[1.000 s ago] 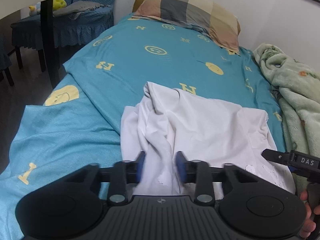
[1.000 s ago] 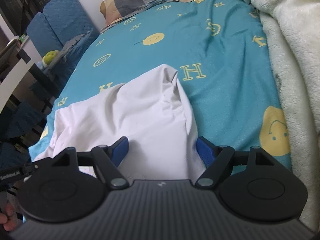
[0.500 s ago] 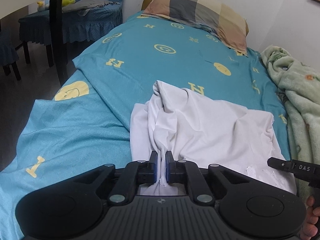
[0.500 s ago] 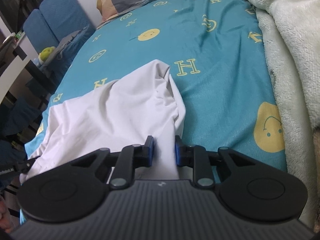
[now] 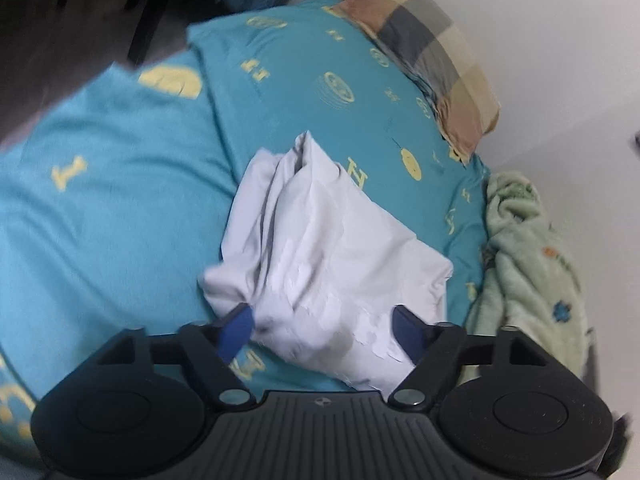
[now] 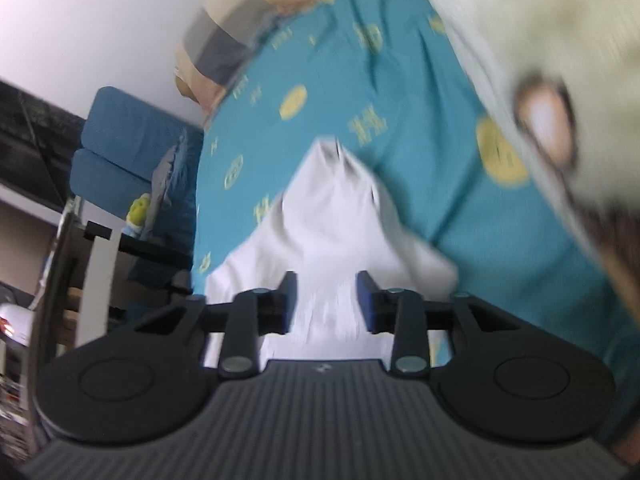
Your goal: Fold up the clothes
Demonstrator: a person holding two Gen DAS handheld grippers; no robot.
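One crumpled white cotton garment [image 5: 336, 256] lies bunched on a bed covered by a teal sheet with yellow letter and smiley prints [image 5: 120, 216], its near edge cut off behind the black tool bodies. The left hand-held gripper [image 5: 324, 330] stands wide, its blue pads either side of the cloth without pinching it. The right hand-held gripper [image 6: 328, 304] is parted more narrowly above the garment [image 6: 332, 216]; motion blur hides whether the pads touch fabric. A checked pillow [image 5: 432, 64] sits at the head, and a pale green fleece blanket [image 5: 532, 272] is heaped alongside, smeared in the right wrist view.
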